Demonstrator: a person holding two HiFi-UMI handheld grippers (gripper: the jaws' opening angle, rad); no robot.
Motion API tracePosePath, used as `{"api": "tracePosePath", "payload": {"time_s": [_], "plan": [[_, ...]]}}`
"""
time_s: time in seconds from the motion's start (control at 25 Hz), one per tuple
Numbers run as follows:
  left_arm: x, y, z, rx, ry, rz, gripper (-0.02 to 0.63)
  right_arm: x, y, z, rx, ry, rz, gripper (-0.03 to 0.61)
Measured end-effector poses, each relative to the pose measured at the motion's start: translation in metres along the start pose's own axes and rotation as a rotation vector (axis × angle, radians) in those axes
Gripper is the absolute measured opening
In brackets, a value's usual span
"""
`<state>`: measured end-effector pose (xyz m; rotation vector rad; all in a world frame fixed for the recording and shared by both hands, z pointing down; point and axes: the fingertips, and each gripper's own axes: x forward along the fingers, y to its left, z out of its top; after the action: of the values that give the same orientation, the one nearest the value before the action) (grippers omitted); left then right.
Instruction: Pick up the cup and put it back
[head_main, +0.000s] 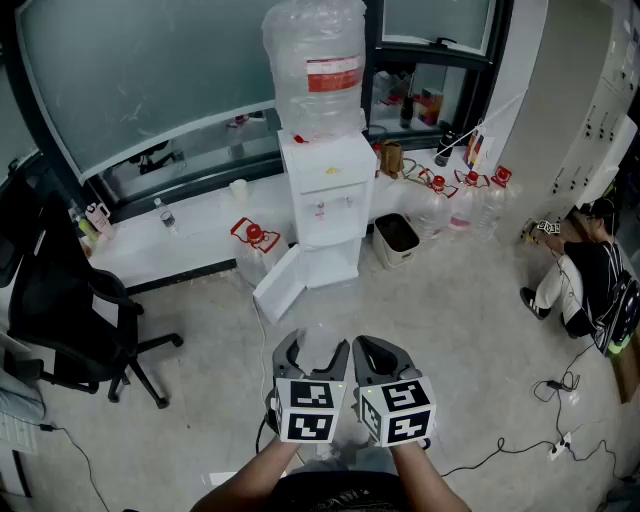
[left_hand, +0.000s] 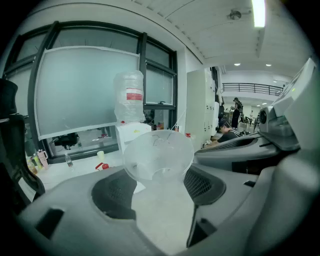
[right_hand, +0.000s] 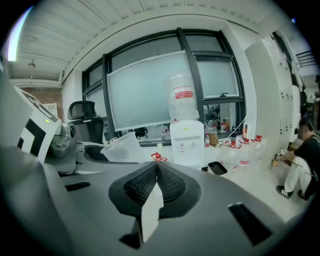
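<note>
As I read the two gripper views, left gripper (head_main: 314, 350): jaws spread wide, their dark pads pressed on both sides of the cup (left_hand: 158, 152).
Cup: clear plastic, carried off the floor (head_main: 200, 400), mouth facing the water dispenser (head_main: 325, 195); it hangs straight in front of the dispenser, on my side of it and well apart from it.
Right gripper (right_hand: 157, 172): jaws brought fully together, ribbed pads meeting in one seam; it sits just beside the left gripper, also facing the dispenser.
White strip (right_hand: 151, 210): hangs from that seam towards the camera; I cannot tell what it is.
Hard to make out: in the head view the cup is only a faint pale shape between the left jaws, and its wall blurs the dispenser behind it in the left gripper view.
Cut off: my forearms run out of the head view's lower edge.
Person (head_main: 585, 280): crouched on the floor far to the right of the dispenser, seen from behind.
</note>
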<state>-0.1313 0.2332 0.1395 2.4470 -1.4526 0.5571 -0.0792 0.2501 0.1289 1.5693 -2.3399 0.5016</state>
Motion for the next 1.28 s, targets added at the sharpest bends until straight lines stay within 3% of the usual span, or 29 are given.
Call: {"api": "tracePosePath", "payload": {"time_s": [0.64, 0.88, 1.28], "plan": [[-0.001, 0.014, -0.002, -0.013, 0.003, 0.001, 0.298, 0.007, 0.010, 0.008, -0.007, -0.021, -0.010, 0.021], [0.016, 0.017, 0.007, -0.007, -0.005, 0.020, 0.298, 0.019, -0.009, 0.017, 0.005, -0.045, -0.014, 0.021], [0.076, 0.019, 0.033, -0.012, 0.019, 0.070, 0.298, 0.065, -0.054, 0.040, 0.016, -0.034, 0.057, 0.021]]}}
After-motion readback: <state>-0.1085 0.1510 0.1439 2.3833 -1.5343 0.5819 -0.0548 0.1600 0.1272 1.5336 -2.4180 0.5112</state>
